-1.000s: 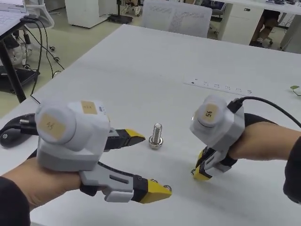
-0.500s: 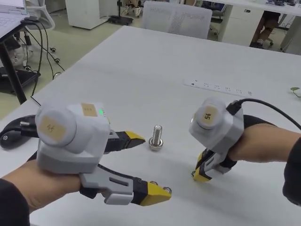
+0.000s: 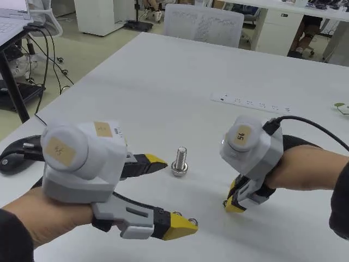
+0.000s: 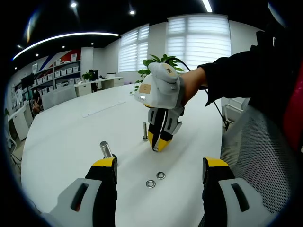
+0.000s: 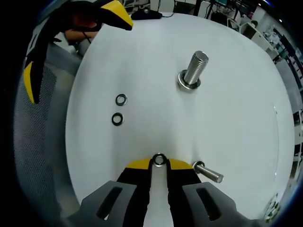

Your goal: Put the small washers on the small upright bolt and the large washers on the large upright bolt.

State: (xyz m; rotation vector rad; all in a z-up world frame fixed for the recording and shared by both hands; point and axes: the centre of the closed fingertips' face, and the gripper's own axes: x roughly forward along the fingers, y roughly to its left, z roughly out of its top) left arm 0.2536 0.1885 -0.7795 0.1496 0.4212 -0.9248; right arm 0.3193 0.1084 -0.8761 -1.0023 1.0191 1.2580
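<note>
Large bolt (image 3: 180,161) stands upright — open table (image 3: 163,76) behind, up to power strip (image 3: 251,101).

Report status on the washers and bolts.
Left gripper open, hovering. Right gripper shut on a small washer beside the small bolt. Two washers loose. Nothing blocking.

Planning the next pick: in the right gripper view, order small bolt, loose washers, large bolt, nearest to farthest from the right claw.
1. small bolt, just right of the right claw.
2. loose washers, left; too close together to split.
3. large bolt, ahead.
</note>
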